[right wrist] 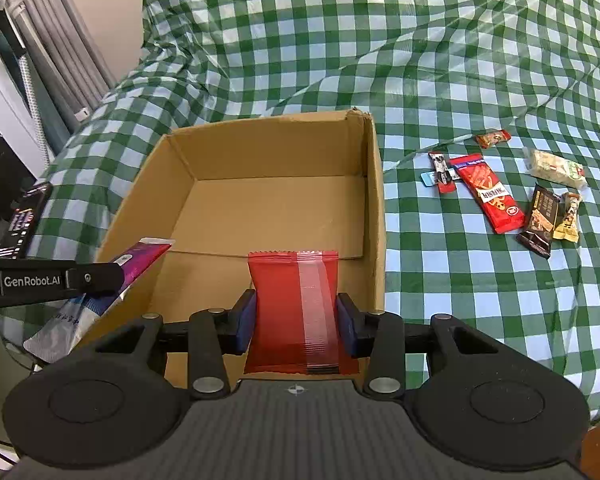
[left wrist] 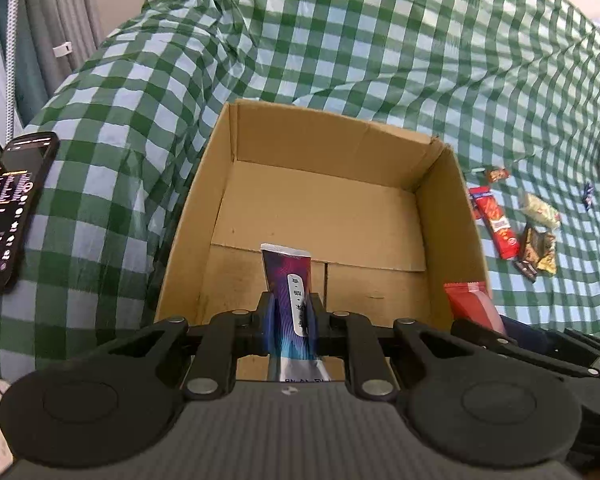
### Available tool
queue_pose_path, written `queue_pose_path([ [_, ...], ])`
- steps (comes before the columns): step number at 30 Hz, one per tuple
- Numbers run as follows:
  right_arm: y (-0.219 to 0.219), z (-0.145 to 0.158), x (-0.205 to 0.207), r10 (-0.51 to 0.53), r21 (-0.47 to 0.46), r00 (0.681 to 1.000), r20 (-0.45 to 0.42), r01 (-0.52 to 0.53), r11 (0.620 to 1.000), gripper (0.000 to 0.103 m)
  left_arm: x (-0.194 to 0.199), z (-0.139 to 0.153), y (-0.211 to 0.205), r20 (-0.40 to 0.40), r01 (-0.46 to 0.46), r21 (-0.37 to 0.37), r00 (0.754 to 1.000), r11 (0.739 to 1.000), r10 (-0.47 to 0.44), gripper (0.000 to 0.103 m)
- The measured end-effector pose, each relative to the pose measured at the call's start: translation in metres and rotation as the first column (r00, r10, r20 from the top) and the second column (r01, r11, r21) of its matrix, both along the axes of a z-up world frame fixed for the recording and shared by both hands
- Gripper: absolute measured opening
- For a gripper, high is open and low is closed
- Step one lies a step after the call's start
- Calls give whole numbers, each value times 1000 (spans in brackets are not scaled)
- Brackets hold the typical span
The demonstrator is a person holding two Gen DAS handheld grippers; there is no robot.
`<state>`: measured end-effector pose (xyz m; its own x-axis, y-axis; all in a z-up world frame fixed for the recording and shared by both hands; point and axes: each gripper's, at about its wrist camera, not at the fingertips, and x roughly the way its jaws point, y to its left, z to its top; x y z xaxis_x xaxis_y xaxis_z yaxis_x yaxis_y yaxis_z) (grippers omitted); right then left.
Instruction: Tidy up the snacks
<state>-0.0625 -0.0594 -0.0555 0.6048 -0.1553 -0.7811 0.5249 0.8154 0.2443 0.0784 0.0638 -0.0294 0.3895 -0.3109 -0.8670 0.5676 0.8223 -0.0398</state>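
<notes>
An open, empty cardboard box (left wrist: 452, 216) (right wrist: 376, 208) sits on the green checked cloth. My left gripper (left wrist: 291, 320) is shut on a purple snack packet (left wrist: 290, 280), held over the box's near edge; that packet also shows in the right wrist view (right wrist: 140, 260). My right gripper (right wrist: 296, 320) is shut on a red snack packet (right wrist: 292, 308), held over the box's near right part; it shows at the right in the left wrist view (left wrist: 474, 306). Several loose snacks lie right of the box, among them a long red bar (right wrist: 490, 196) (left wrist: 496, 220).
A phone (left wrist: 10, 208) (right wrist: 24, 220) lies on the cloth left of the box. A pale packet (right wrist: 554, 168), a dark brown bar (right wrist: 540, 216) and a small yellow sweet (right wrist: 568, 220) lie at the right. Curtains (right wrist: 56, 40) hang at the far left.
</notes>
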Motion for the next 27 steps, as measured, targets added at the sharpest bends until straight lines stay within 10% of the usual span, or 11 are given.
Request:
queue_pose_path([
  [15,-23,-31,30,0,30,998,-58,2,1000,44,31,-43,-25,-23,25,110,999,994,-22,19],
  [16,-24,-33,32,1,36,998,-60,1,999,45,32,-45,-25,-30,27,114,999,993,-24,24],
  [19,-27,-34,34,6,74,999,-49,-2,997,60,32,-46,-25,-33,28,143,999,989,-23,96],
  [21,-29,-31,32,-25,82,999,-43,29,996,79,27,-40,-20,27,5,147,1000,989,-9,103],
  [27,-12,-17,13,-13,57,1000,-12,13,998,93,8,-36,-4,50,12,210,998,978,-23,103],
])
